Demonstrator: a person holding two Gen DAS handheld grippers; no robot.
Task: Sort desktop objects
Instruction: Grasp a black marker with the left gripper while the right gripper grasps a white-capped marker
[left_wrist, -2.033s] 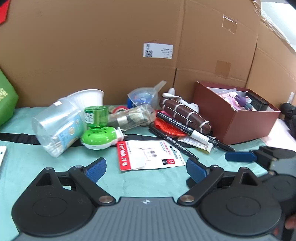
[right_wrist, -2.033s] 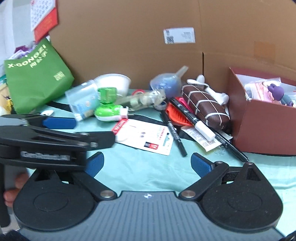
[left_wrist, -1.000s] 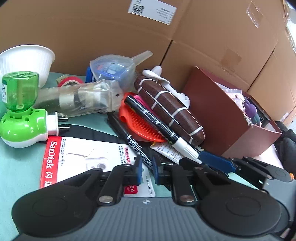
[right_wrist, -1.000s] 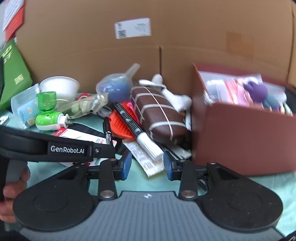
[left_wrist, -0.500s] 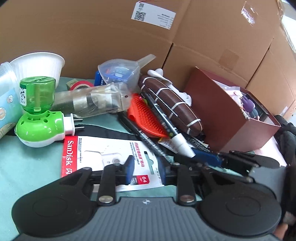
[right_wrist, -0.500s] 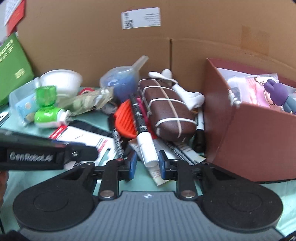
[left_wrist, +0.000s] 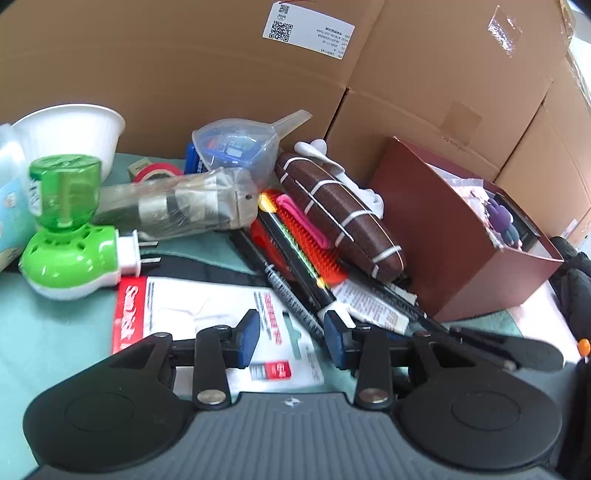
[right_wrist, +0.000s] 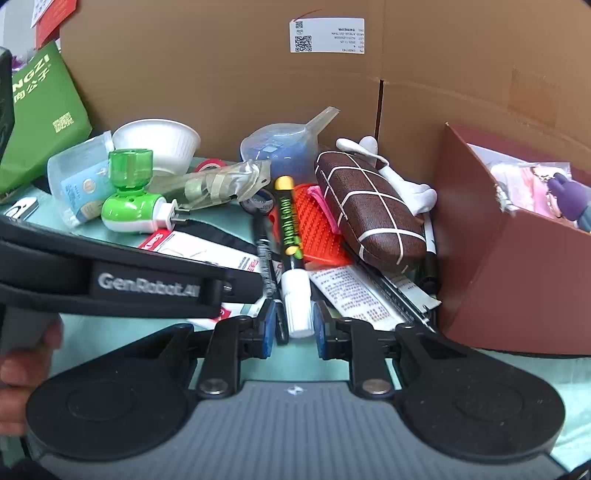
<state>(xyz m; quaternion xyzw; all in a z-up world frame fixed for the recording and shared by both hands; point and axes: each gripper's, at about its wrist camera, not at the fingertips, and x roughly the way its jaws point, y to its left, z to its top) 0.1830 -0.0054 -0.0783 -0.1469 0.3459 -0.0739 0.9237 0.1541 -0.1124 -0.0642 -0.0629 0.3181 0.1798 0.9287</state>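
Hovering my left gripper (left_wrist: 291, 338), half open and empty, over the SanDisk card (left_wrist: 207, 314). Just right, my right gripper (right_wrist: 293, 326) brackets the marker (right_wrist: 291, 254) at its white cap, narrowly parted, contact unclear. Marker seems light, stiff, slick. Beyond: cluttered teal worktop (right_wrist: 147, 328), cardboard wall (right_wrist: 221, 74).

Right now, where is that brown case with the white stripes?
The brown case lies in the middle of the pile, beside the orange bristle pad on its left, with the maroon box on its right.
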